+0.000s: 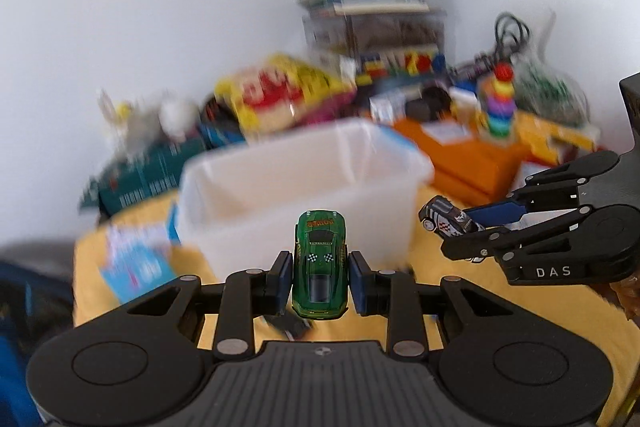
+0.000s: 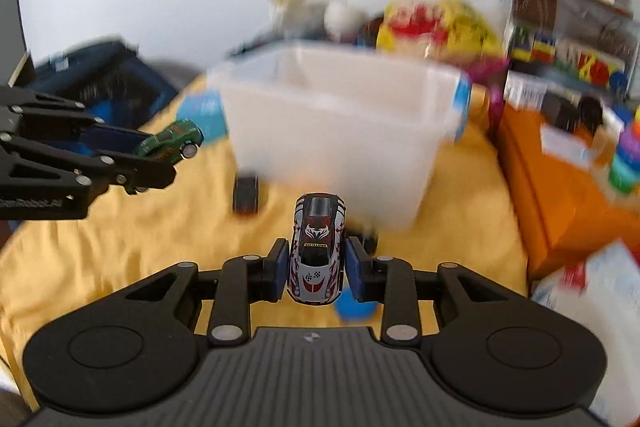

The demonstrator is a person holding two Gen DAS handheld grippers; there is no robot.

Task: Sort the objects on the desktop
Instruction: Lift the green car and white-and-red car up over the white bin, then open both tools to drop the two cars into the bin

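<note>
Over the yellow cloth (image 2: 120,247), left claw (image 1: 320,277) grips green car (image 1: 320,263), right claw (image 2: 316,269) white car (image 2: 318,251)

Both fisheye views are lit brightly and evenly with barely any shadow or glare, the white bin (image 1: 304,183) and the clutter behind it are smeared by motion blur, edges are bent and vignetted, and only the held toy cars stay sharp.

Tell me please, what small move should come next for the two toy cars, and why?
Probably carry both forward over the white bin and release. The left hand-held gripper grips the green car, the right hand-held gripper grips the silver car, and both are short of the bin's rim.
</note>
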